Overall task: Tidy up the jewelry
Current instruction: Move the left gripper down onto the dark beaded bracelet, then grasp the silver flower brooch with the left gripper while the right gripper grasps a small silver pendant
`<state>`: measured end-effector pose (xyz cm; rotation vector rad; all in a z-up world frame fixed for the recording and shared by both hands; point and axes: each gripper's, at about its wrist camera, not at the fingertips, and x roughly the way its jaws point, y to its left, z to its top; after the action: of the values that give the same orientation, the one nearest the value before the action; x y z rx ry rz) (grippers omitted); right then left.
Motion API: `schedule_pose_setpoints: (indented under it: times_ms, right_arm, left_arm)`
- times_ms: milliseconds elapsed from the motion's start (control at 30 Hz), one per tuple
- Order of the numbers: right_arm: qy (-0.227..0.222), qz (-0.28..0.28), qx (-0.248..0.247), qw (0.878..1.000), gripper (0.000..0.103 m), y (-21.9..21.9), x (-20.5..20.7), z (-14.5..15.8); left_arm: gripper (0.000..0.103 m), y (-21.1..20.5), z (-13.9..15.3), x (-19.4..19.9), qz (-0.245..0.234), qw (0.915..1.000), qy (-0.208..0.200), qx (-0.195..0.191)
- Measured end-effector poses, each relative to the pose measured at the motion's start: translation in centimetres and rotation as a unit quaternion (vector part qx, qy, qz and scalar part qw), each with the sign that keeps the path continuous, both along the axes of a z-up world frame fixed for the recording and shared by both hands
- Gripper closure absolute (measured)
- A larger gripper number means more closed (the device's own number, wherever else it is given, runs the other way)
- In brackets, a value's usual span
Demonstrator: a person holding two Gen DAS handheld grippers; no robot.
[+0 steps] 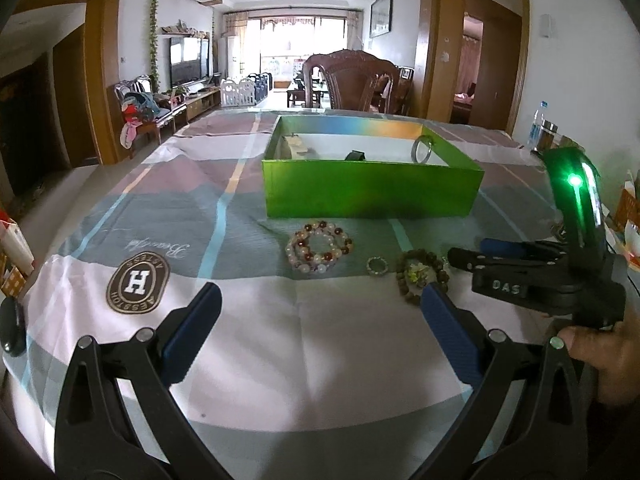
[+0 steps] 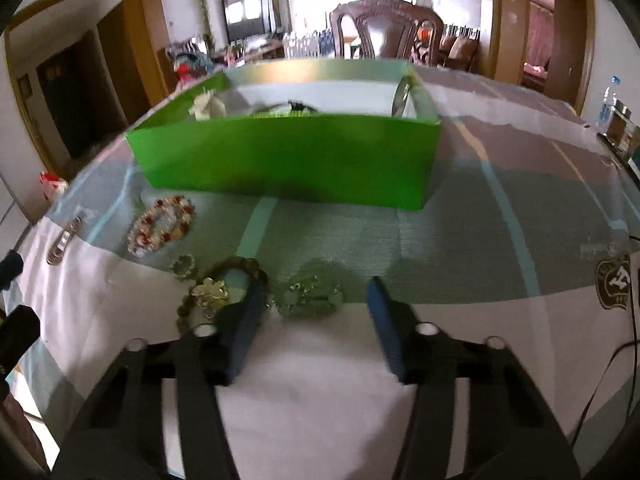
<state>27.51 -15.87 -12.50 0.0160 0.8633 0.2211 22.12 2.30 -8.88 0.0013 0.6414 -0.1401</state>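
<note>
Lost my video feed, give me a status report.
Left gripper open, empty. Right gripper open around pale green glass-bead bracelet. Green cardboard box beyond. Brown wooden-bead bracelet touching right gripper's left finger.

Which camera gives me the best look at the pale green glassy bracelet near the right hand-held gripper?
The right wrist view: the pale green bracelet lies unobstructed on the cloth between the open fingers of the right hand-held gripper, though slightly blurred. In the left wrist view I cannot make it out; the right hand-held gripper's body sits over that spot.

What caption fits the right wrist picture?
Open right gripper nears a clear bead bracelet before the green box.
</note>
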Motion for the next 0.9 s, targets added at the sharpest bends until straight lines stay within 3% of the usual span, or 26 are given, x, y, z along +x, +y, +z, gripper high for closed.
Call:
schedule_pose_setpoints:
  times_ms: [100,267,433,600,700,833,900]
  right_arm:
    - [0.009,0.007,-0.002,1.0,0.081,0.0,0.0,-0.1]
    - [-0.012,0.002,0.034,0.999,0.098,-1.7,-1.5,0.7]
    - [-0.028,-0.006,0.056,0.998,0.098,-3.5,-3.4,1.6]
    - [-0.04,-0.009,0.064,0.997,0.098,-4.7,-4.1,2.8]
    - [-0.046,-0.01,0.07,0.996,0.098,-5.2,-4.5,3.3]
    - [-0.049,-0.008,0.074,0.996,0.098,-5.3,-4.8,3.5]
    - [-0.049,-0.007,0.075,0.996,0.098,-5.4,-4.8,3.4]
  left_arm:
    - [0.004,-0.9,-0.2,0.9,-0.014,0.9999,0.007,0.001]
    - [0.005,-3.5,-0.4,2.4,-0.05,0.9986,0.01,0.012]
    - [0.022,-6.7,-1.5,5.0,-0.087,0.9952,0.039,0.023]
    - [0.048,-9.0,-3.1,6.9,-0.114,0.9897,0.08,0.034]
    - [0.066,-9.2,-4.1,7.9,-0.112,0.9878,0.103,0.034]
    - [0.076,-9.2,-4.7,8.6,-0.103,0.9879,0.109,0.04]
    - [0.082,-8.6,-4.4,8.7,-0.096,0.9894,0.106,0.023]
